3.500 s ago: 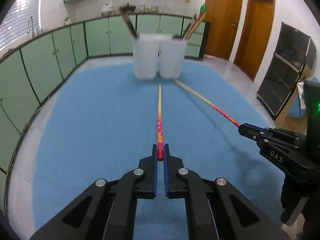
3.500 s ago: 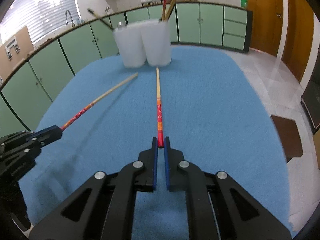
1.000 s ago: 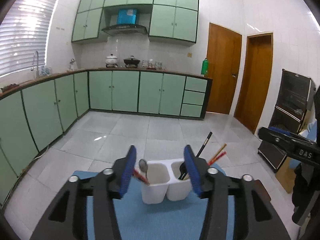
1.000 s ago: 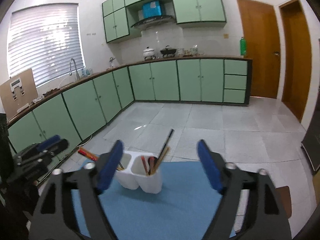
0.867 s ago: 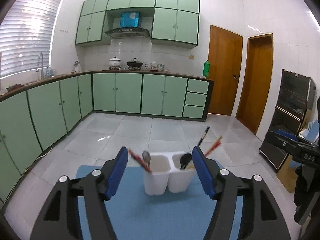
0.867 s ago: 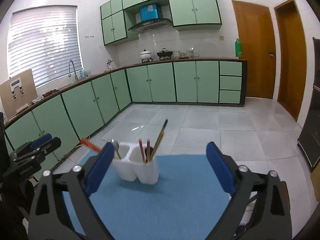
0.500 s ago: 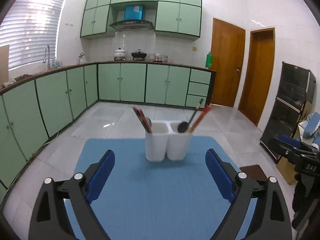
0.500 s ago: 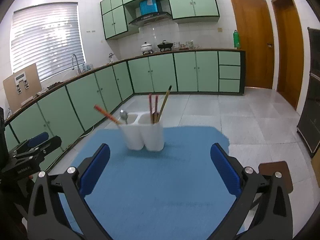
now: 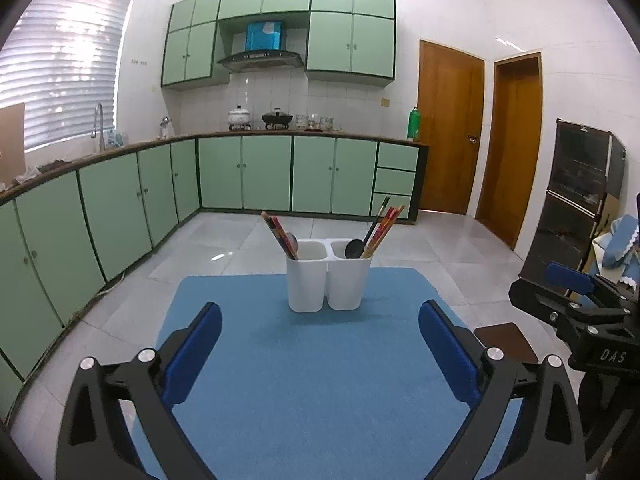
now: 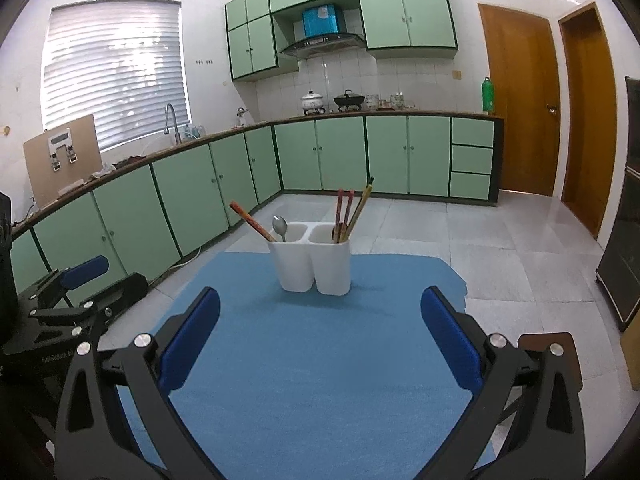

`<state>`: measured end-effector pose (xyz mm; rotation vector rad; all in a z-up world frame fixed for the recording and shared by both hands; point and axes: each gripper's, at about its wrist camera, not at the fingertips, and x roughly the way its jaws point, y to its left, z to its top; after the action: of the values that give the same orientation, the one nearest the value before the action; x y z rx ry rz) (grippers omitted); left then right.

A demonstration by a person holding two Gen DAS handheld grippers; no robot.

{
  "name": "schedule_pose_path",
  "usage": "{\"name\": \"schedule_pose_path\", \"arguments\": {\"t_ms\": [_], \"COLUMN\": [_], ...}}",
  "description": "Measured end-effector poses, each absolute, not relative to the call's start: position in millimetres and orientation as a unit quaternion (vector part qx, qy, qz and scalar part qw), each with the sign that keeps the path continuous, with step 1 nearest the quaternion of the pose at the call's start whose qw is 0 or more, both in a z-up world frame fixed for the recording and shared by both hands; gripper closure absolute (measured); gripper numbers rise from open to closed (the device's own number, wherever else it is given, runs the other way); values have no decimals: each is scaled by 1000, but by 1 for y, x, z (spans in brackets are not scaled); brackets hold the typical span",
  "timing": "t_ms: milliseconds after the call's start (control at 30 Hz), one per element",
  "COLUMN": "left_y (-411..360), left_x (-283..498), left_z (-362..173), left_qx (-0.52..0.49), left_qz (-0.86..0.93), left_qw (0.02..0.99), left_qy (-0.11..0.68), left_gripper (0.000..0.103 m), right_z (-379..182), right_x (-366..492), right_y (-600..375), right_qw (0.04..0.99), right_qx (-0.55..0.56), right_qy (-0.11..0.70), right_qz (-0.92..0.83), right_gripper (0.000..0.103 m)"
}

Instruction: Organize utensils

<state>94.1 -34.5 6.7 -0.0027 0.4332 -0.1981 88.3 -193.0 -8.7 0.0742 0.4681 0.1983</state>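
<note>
My left gripper point(image 9: 320, 344) is opening, my right gripper point(image 10: 320, 340) gapes wide, both empty; chopsticks point(image 9: 386, 226) stand in the white holder point(image 9: 328, 280) on the blue mat point(image 9: 312, 380); a careless re-approach may topple it

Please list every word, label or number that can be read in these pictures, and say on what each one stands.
"DAS": on the black body of the right tool, seen from the left wrist view.
Pale lettering on the body of the left tool, seen from the right wrist view: too blurred to read.
Blue box above the range hood: print too small to read.
</note>
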Motion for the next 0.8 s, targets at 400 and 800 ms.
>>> {"name": "schedule_pose_path", "arguments": {"t_ms": [400, 800], "left_y": [-37, -36], "left_x": [74, 62], "left_z": [20, 25], "left_qx": [1, 2], "left_qz": [-99, -97], "left_qw": [975, 978], "left_qy": [198, 186], "left_gripper": [6, 6], "right_z": [2, 9], "right_x": [67, 54], "right_y": [-187, -180], "right_qw": [970, 972], "right_qx": [27, 20], "right_qy": [217, 208], "right_qz": [105, 108], "right_gripper": [5, 6]}}
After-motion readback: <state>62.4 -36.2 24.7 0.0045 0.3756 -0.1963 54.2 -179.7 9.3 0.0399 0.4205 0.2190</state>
